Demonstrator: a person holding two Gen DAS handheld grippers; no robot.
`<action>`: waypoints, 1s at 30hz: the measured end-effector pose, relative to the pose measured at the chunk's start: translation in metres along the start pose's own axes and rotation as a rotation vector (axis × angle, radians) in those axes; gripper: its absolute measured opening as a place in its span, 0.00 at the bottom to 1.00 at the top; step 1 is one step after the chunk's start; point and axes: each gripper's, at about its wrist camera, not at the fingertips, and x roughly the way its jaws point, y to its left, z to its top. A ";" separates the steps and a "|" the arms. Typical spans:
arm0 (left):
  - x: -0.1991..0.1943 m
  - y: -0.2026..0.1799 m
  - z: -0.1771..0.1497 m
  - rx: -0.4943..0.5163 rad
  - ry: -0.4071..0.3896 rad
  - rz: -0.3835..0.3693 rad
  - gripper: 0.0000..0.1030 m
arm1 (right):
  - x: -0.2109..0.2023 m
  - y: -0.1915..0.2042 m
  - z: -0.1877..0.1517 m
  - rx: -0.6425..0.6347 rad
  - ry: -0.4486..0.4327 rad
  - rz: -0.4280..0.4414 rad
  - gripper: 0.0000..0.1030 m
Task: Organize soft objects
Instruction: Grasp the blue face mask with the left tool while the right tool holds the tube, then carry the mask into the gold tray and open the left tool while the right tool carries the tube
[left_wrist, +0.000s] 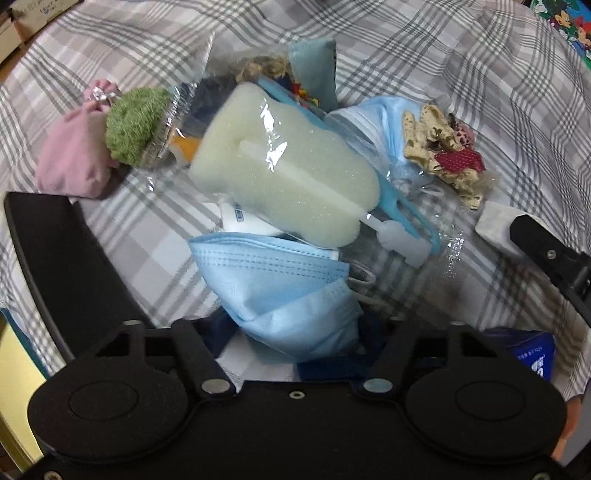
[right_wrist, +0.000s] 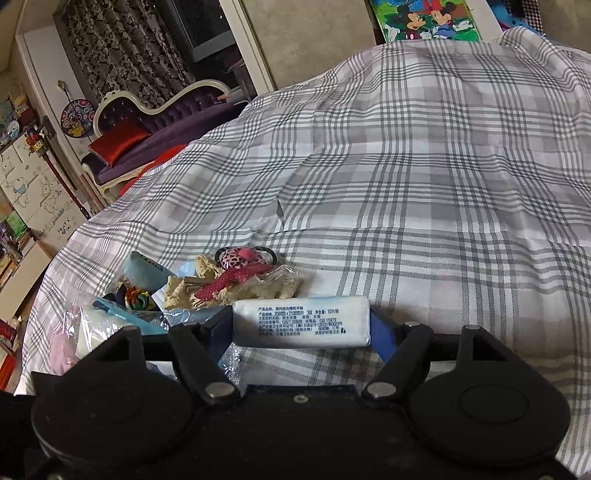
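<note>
In the left wrist view a heap of soft things lies on a plaid bedsheet (left_wrist: 424, 48). Nearest is a crumpled blue face mask (left_wrist: 280, 280), and my left gripper (left_wrist: 295, 332) is shut on its lower end. Behind it lie a pale sponge in clear wrap (left_wrist: 284, 162), a second blue mask (left_wrist: 373, 118), a green knitted piece (left_wrist: 133, 125), a pink pouch (left_wrist: 70, 155) and lace hair accessories (left_wrist: 443, 147). In the right wrist view my right gripper (right_wrist: 301, 325) is shut on a white tissue pack (right_wrist: 301, 321), held crosswise just above the sheet.
A black curved object (left_wrist: 55, 258) lies at the left of the heap. A blue packet (left_wrist: 532, 358) sits at the lower right. Right of the heap the plaid sheet (right_wrist: 424, 184) stretches away. A purple sofa (right_wrist: 155, 125) stands beyond the bed's left edge.
</note>
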 end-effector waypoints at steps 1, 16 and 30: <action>-0.004 0.001 -0.001 -0.003 -0.007 -0.014 0.58 | 0.000 0.000 0.000 0.002 -0.005 0.001 0.72; -0.103 0.020 -0.017 -0.030 -0.157 -0.029 0.57 | -0.004 -0.006 0.000 0.020 -0.084 -0.033 0.72; -0.150 0.139 -0.115 -0.279 -0.208 0.142 0.57 | -0.036 0.016 -0.010 -0.112 -0.248 -0.052 0.72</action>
